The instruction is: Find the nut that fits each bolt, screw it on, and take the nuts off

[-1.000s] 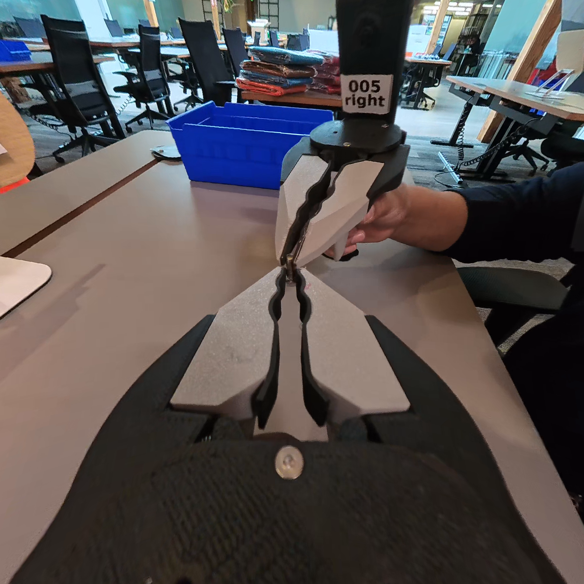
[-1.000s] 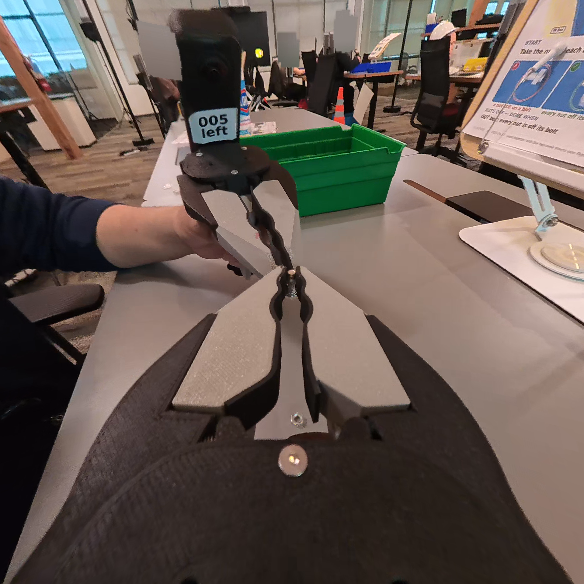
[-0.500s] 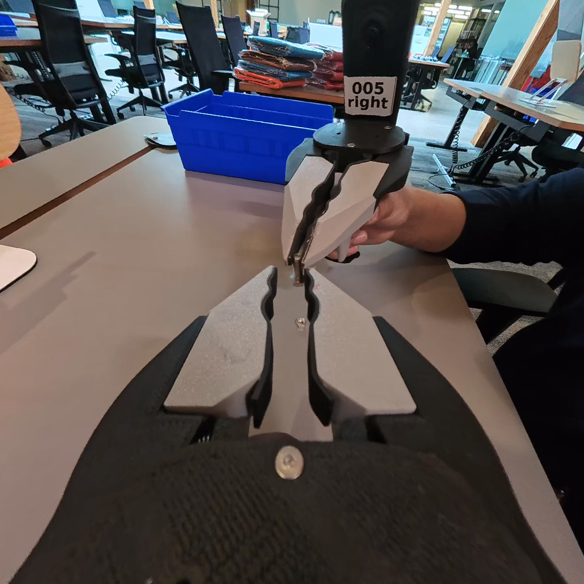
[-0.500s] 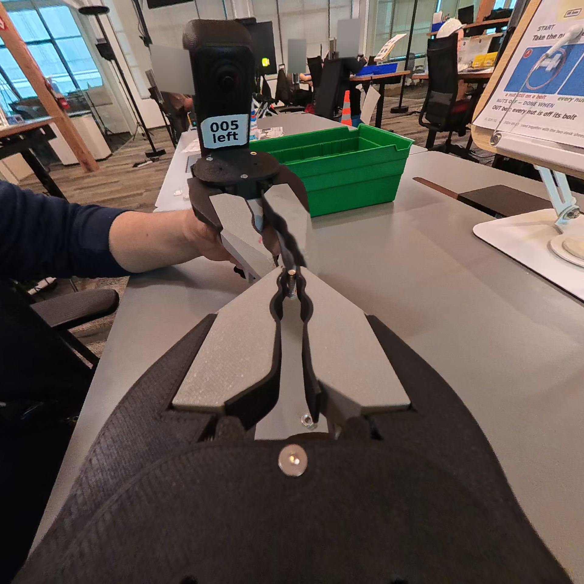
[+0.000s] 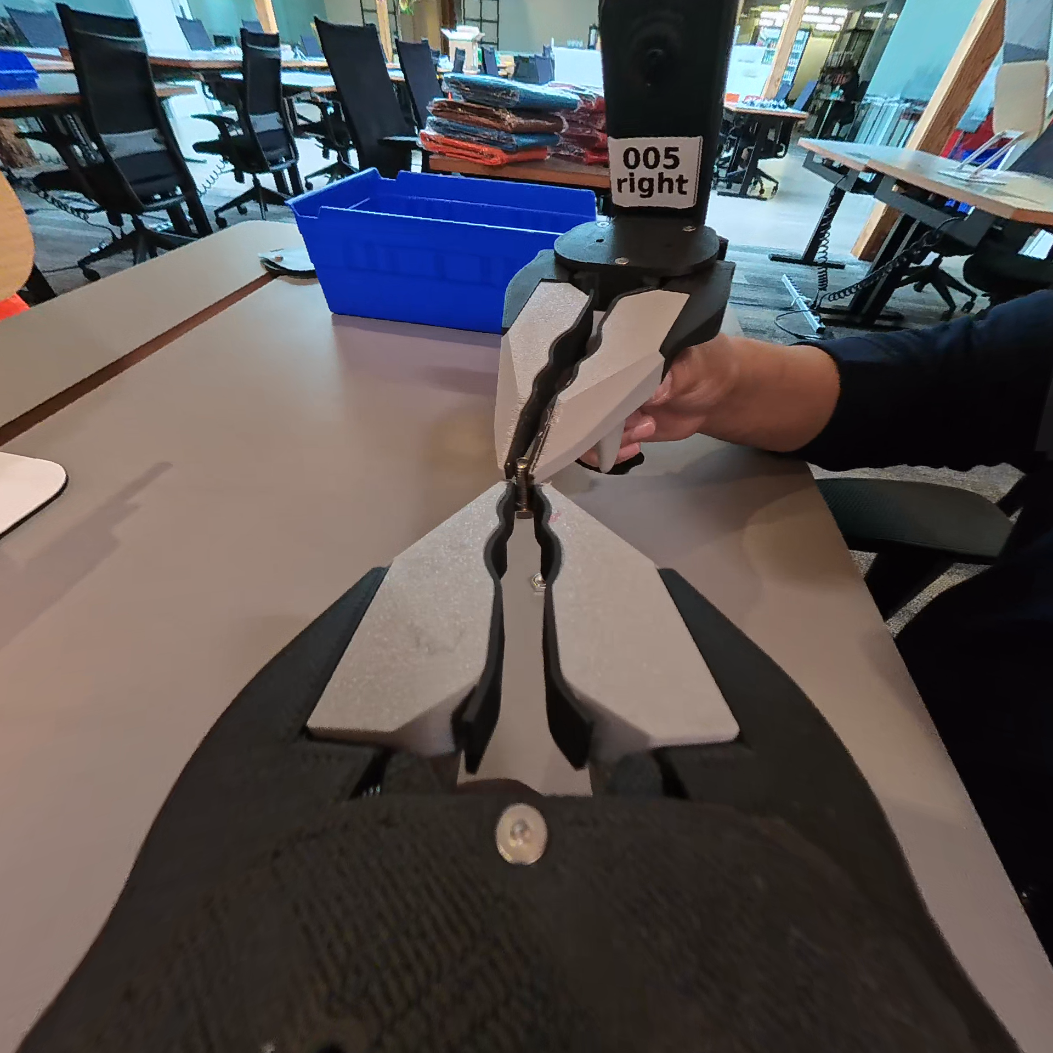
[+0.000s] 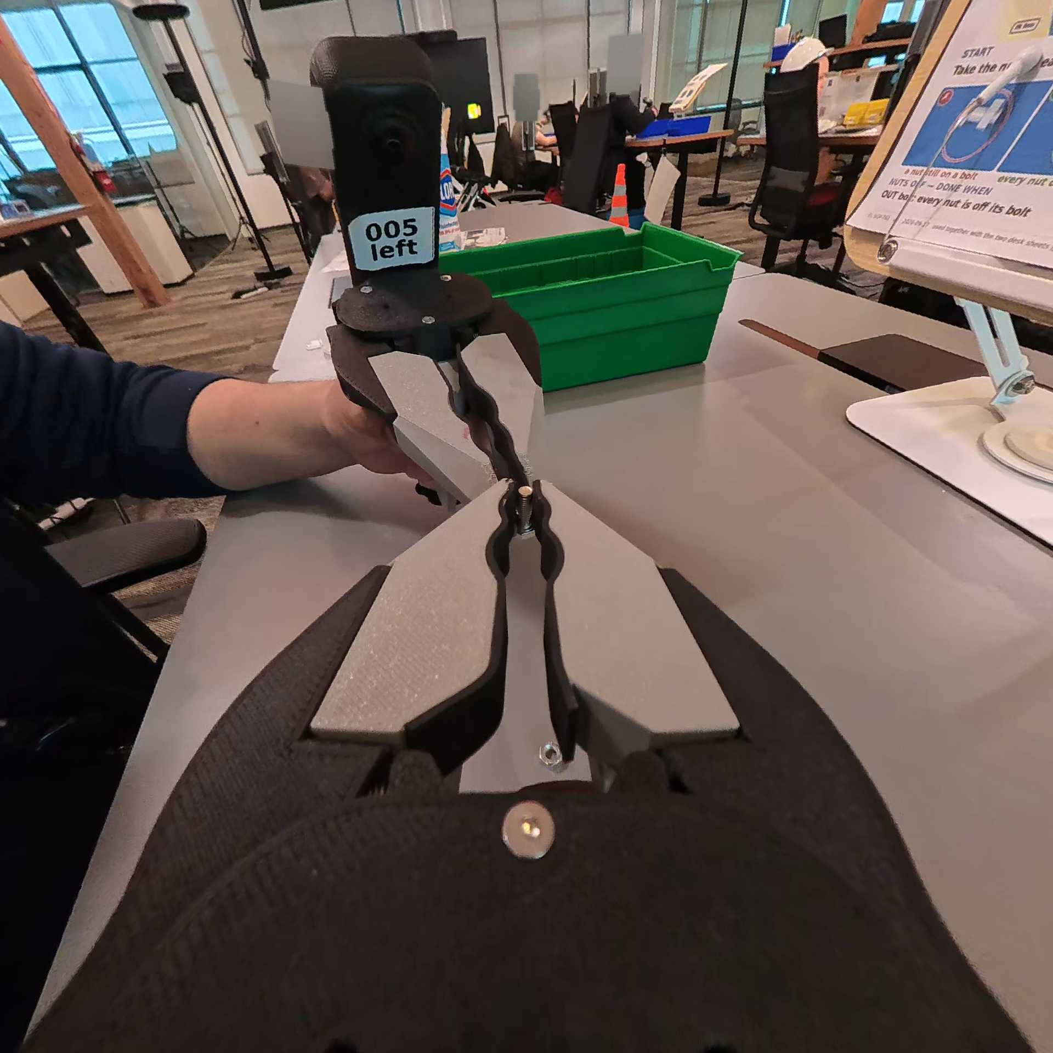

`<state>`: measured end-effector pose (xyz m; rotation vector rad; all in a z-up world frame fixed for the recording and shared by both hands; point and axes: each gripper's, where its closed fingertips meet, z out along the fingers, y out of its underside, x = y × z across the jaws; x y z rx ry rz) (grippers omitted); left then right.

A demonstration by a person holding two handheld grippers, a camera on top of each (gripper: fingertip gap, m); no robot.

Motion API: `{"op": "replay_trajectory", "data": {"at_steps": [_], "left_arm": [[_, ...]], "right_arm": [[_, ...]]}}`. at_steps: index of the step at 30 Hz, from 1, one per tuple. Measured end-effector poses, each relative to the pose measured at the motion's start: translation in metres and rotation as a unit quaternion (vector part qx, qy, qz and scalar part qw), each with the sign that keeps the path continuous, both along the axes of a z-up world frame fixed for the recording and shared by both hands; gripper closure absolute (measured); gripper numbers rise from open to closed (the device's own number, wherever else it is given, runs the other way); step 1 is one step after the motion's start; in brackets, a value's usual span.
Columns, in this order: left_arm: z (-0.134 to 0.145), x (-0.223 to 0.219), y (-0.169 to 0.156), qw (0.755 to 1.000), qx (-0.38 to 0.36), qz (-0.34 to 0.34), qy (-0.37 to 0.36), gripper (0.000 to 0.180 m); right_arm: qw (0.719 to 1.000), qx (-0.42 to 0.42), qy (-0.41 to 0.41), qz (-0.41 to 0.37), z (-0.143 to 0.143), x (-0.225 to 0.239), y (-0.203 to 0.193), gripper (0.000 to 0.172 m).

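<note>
Both my left gripper [image 5: 521, 501], re-clamping after springing open, and my right gripper [image 6: 525, 501] are pinching the bolt [image 6: 525, 513], a nut [image 5: 535, 582], likely its own, lying loose below the bolt.

White labels [image 5: 653, 171] on both gripper handles, an instruction sheet [image 6: 968, 142], a bottle's label [image 6: 447, 194].

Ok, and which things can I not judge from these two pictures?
- Bolt: in both views the pads of the left tongs and right tongs cover parts of it, and the thread is too small to read.
- Loose nut: too small to size, and partly behind a finger in the right wrist view.
- Blue bin: in the left wrist view its front wall hides the contents.
- Green bin: in the right wrist view its wall hides the contents.
</note>
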<state>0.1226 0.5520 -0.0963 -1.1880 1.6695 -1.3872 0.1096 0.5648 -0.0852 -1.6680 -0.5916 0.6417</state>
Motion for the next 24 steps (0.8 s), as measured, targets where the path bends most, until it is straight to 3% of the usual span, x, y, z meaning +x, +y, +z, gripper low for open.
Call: {"op": "replay_trajectory", "data": {"at_steps": [1, 3, 4, 24], "left_arm": [[0.000, 0.000, 0.000, 1.000, -0.001, -0.001, 0.002, 0.174], [-0.004, 0.001, 0.000, 1.000, 0.000, 0.001, 0.013, 0.149], [-0.006, 0.001, 0.001, 1.000, 0.003, 0.002, 0.017, 0.147], [-0.009, 0.004, 0.000, 1.000, 0.016, 0.018, 0.020, 0.171]], "right_arm": [[1.000, -0.001, -0.001, -0.003, -0.001, 0.001, 0.001, 0.170], [1.000, 0.001, 0.000, -0.013, 0.000, 0.006, 0.003, 0.170], [1.000, 0.002, 0.006, -0.013, 0.002, 0.007, 0.002, 0.170], [1.000, -0.003, 0.022, -0.003, 0.002, 0.002, 0.002, 0.170]]}}
